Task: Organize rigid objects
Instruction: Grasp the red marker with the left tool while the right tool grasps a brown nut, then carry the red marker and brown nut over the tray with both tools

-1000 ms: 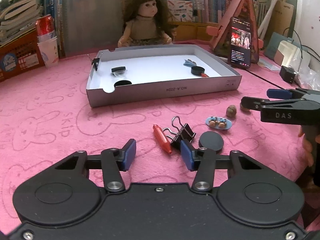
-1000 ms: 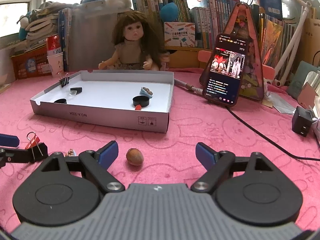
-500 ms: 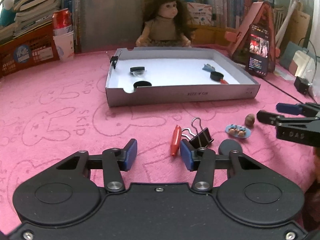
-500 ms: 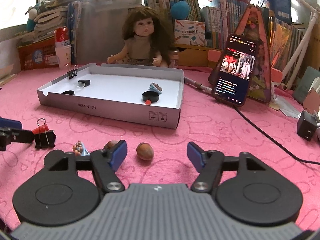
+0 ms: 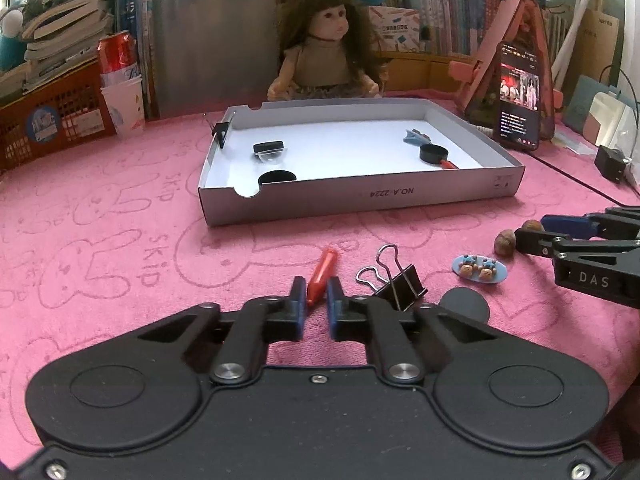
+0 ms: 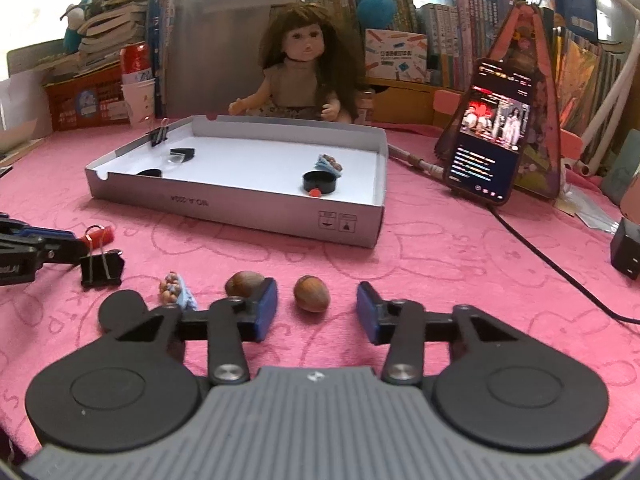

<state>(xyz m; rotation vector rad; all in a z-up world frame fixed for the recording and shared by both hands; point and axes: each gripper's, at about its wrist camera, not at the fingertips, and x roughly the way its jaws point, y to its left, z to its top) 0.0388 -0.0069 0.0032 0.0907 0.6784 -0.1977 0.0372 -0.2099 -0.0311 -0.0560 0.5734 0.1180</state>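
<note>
Two nuts [image 6: 311, 298], one red crayon [image 5: 321, 270]

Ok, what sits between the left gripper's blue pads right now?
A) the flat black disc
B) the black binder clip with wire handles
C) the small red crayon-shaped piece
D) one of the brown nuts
C: in the left wrist view the left gripper has its pads closed on the near end of the small red crayon-shaped piece, while the black binder clip lies free on the pink cloth beside it.
</note>
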